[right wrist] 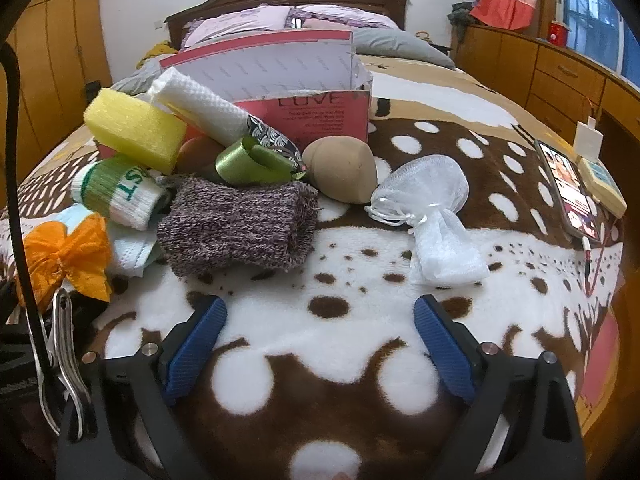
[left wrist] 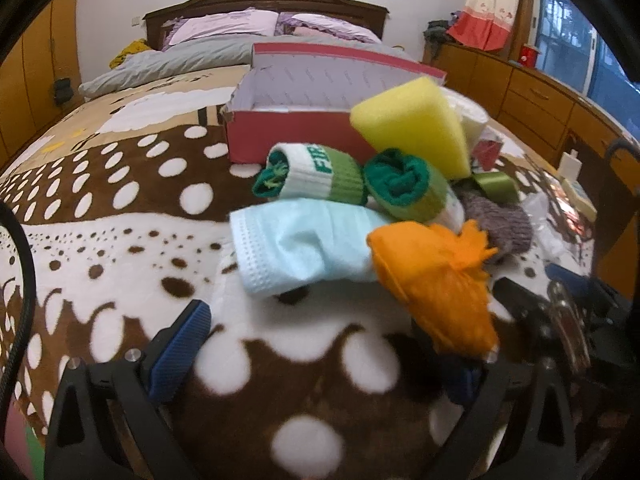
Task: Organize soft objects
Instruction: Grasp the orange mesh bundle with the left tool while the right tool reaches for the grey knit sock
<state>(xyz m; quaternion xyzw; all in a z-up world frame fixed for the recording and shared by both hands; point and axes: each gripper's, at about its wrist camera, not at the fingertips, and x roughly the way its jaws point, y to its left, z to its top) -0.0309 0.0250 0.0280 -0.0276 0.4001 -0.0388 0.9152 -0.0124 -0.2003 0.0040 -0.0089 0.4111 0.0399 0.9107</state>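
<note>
A pile of soft things lies on the spotted blanket before an open pink box, which also shows in the right wrist view. In the left wrist view I see a yellow sponge, green-white sock rolls, a blue face mask and an orange pouch. My left gripper is open, with the orange pouch over its right finger. In the right wrist view a grey knitted piece, a beige sponge and a white mesh pouch lie ahead of my open, empty right gripper.
A phone and a charger lie at the bed's right edge. Wooden drawers run along the right wall. Pillows and a grey quilt lie near the headboard. A metal clip sits at my right gripper's left side.
</note>
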